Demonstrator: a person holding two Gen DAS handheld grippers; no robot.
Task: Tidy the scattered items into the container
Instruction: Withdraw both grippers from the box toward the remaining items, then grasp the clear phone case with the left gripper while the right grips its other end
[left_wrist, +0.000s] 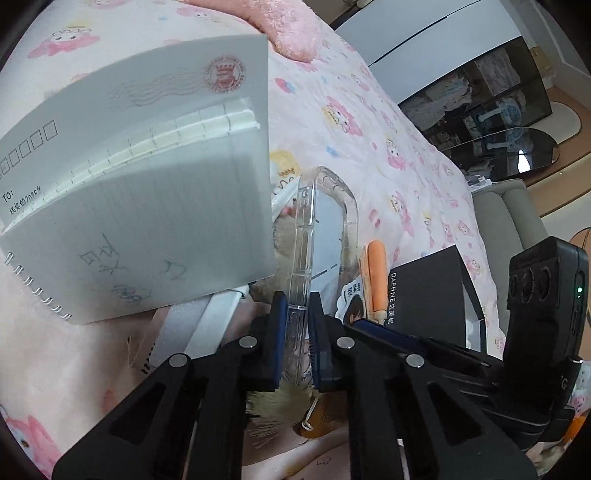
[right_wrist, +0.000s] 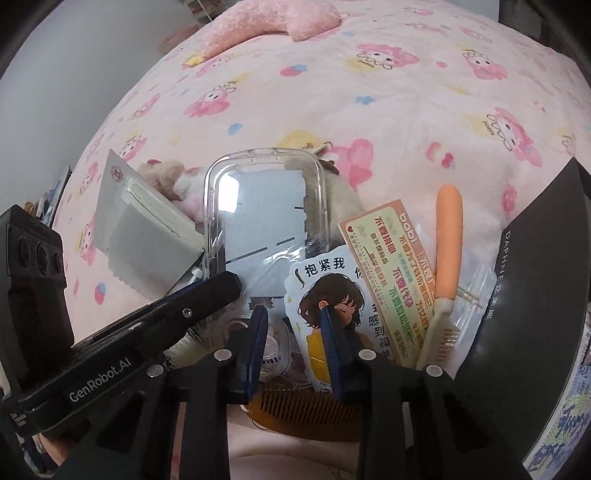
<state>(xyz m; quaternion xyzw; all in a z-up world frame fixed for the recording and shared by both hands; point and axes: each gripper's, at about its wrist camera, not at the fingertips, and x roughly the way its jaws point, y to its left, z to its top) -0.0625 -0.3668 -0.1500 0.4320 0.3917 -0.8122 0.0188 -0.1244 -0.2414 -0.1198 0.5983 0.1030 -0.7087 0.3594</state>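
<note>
Left gripper (left_wrist: 297, 332) on phone case (left_wrist: 325, 221) edge

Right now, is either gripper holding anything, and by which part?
The left hand-held gripper clamps the clear phone case by its side edge. The right hand-held gripper is open, holding nothing.

Clear phone case (right_wrist: 266, 206) stands on edge in the middle of the frame, tucked among the other stuff. Grey notebook (right_wrist: 142, 225) leans tilted at its left. Right of it, an orange-handled brush (right_wrist: 447, 243) and a printed card (right_wrist: 391, 273) lean against the black container (right_wrist: 524, 295) wall.
</note>
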